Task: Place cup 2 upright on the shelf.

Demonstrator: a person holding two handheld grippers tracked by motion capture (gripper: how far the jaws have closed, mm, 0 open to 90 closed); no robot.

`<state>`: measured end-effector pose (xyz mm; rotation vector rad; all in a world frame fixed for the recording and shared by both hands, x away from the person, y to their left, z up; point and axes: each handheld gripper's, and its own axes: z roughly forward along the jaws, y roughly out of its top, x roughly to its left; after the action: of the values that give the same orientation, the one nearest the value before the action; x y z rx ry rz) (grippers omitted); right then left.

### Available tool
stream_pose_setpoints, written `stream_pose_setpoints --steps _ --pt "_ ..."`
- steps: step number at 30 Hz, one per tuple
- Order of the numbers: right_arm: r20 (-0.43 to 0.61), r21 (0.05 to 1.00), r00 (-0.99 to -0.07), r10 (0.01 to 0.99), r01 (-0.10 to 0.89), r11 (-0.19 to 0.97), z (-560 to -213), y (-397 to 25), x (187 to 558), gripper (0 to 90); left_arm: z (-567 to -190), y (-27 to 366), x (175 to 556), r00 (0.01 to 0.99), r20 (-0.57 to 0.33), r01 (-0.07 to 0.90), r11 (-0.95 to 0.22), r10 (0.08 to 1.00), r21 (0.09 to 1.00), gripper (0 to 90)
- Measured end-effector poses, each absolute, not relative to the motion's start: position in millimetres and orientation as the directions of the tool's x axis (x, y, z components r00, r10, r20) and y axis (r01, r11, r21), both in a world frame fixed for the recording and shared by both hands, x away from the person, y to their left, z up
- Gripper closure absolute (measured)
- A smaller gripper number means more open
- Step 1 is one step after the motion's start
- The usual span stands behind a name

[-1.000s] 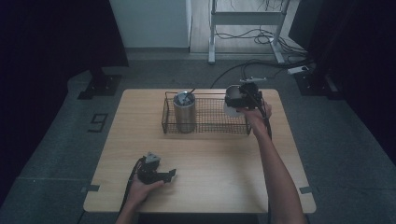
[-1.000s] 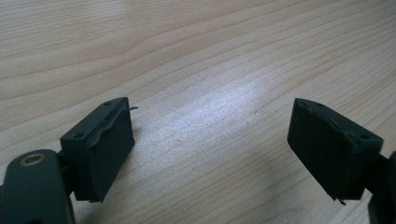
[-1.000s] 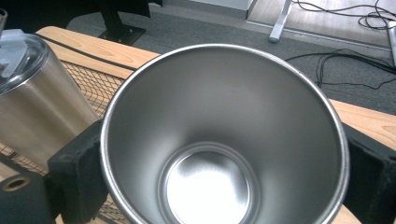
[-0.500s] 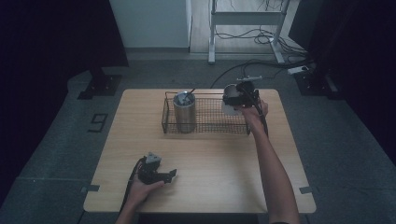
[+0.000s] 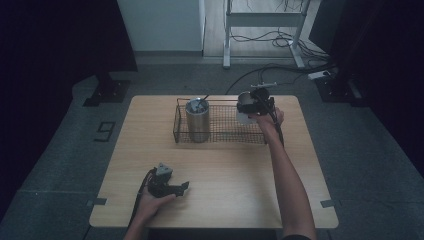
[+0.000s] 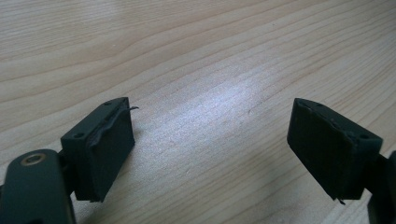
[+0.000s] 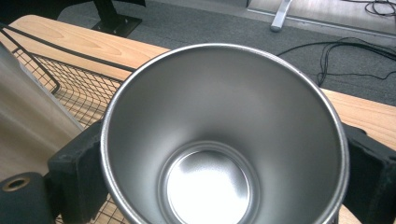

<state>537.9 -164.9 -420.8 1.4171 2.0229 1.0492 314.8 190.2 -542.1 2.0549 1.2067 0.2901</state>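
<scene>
We hold the cup in the right gripper, jaws clamped on its sides, upper right of the frame, over the basket's end for stowing; left gripper rests idle, jaws wide, empty.

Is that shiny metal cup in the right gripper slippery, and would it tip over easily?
The shiny, empty steel cup looks smooth and polished, so it may slip between the right gripper pads unless squeezed firmly. It seems stiff and probably light, since nothing is inside. It narrows toward its base, so set in the black wire basket, it might tip if bumped.
</scene>
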Motion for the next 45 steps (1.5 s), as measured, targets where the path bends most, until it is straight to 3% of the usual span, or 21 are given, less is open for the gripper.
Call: stream_pose_setpoints --steps 45 --pt "0.007 0.706 -0.381 0.925 0.656 0.265 -474.7 -143.0 551.4 6.3 -543.2 191.6 314.5 0.534 -0.158 0.663 -0.296 0.830 0.687 14.8"
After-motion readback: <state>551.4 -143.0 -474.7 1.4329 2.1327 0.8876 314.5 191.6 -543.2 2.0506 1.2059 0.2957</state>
